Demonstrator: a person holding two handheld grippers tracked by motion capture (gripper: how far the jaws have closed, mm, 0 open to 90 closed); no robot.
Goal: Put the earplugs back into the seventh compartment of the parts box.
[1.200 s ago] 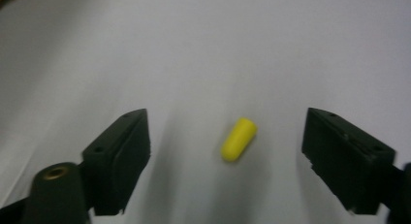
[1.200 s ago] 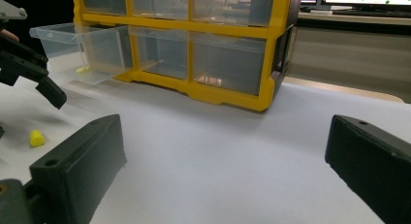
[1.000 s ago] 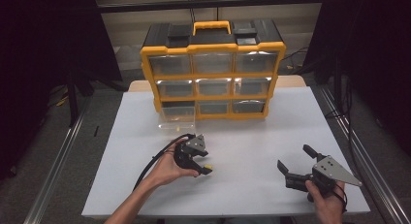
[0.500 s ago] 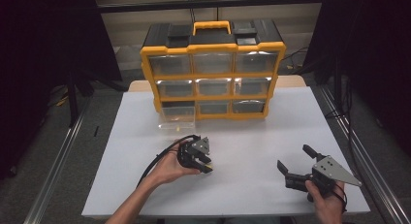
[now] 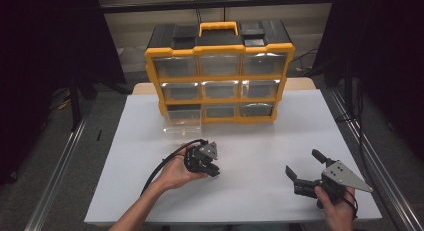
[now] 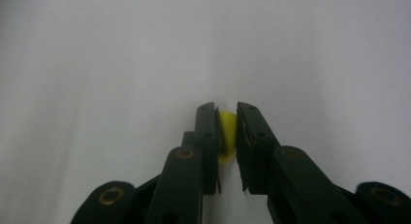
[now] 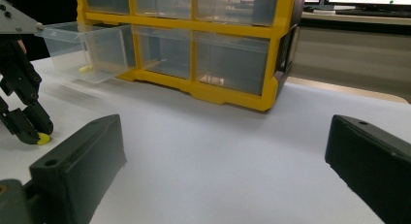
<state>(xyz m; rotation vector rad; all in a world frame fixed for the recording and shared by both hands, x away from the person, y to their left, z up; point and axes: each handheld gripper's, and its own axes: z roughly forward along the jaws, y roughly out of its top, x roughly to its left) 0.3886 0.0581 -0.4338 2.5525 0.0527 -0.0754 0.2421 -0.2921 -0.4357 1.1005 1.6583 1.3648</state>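
The worktop (image 5: 260,156) looks matt white and smooth. On it, the organiser (image 5: 220,71) has a glossy yellow plastic frame with clear plastic drawers; the open drawer (image 5: 182,122) at its lower left is see-through. The left gripper (image 6: 228,136) is matt black plastic, pinching a smooth yellow piece (image 6: 227,136).

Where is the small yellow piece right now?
The yellow piece sits between the left gripper fingertips on the white table, in front of the pulled-out drawer.

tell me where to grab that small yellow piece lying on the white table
Pinch the small yellow piece across its two flat sides, coming straight down from above: it lies low on the table with bare space all round. The left claw has just been closing on it that way.
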